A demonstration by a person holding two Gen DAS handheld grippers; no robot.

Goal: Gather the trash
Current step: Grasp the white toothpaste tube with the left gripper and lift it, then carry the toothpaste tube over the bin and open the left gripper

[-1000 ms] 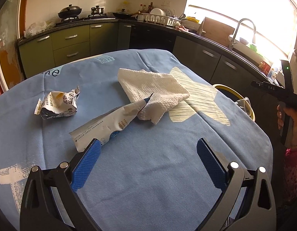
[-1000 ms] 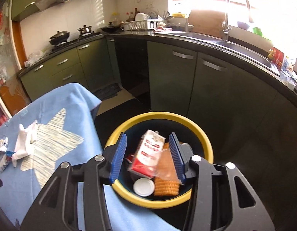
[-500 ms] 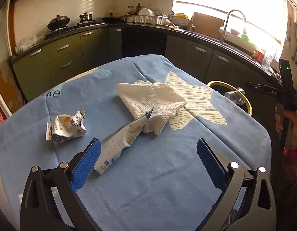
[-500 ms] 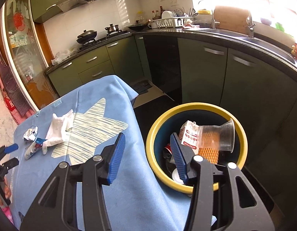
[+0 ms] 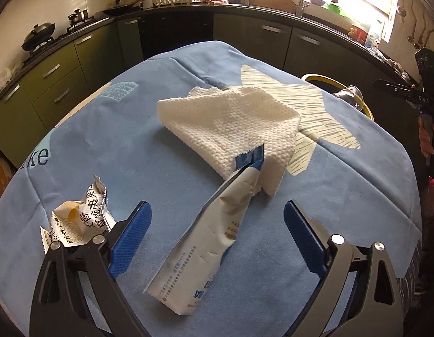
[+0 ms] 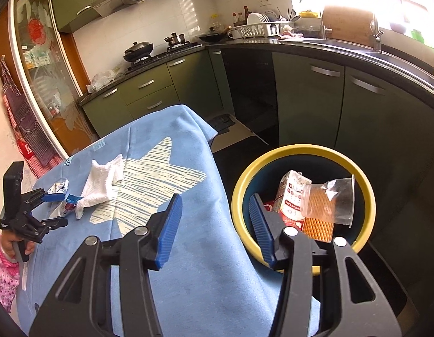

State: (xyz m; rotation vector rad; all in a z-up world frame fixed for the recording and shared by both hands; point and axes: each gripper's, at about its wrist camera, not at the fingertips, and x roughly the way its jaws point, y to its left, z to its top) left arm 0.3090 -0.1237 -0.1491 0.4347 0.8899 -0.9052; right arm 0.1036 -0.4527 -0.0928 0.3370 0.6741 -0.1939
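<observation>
Blue tablecloth (image 5: 110, 146) covers the table. On it, from the left: a crumpled snack wrapper (image 5: 76, 221), then a long white pouch wrapper (image 5: 205, 247) whose blue tip rests against a white paper towel (image 5: 231, 129). The left gripper (image 5: 217, 238) stands spread, its jaws having just been closing, the pouch between the pads but untouched. The right gripper (image 6: 214, 224) is partly apart and empty, above the cloth's edge and the yellow-rimmed bin (image 6: 368, 191), which holds a carton (image 6: 290, 199) and a clear plastic cup (image 6: 332, 199).
</observation>
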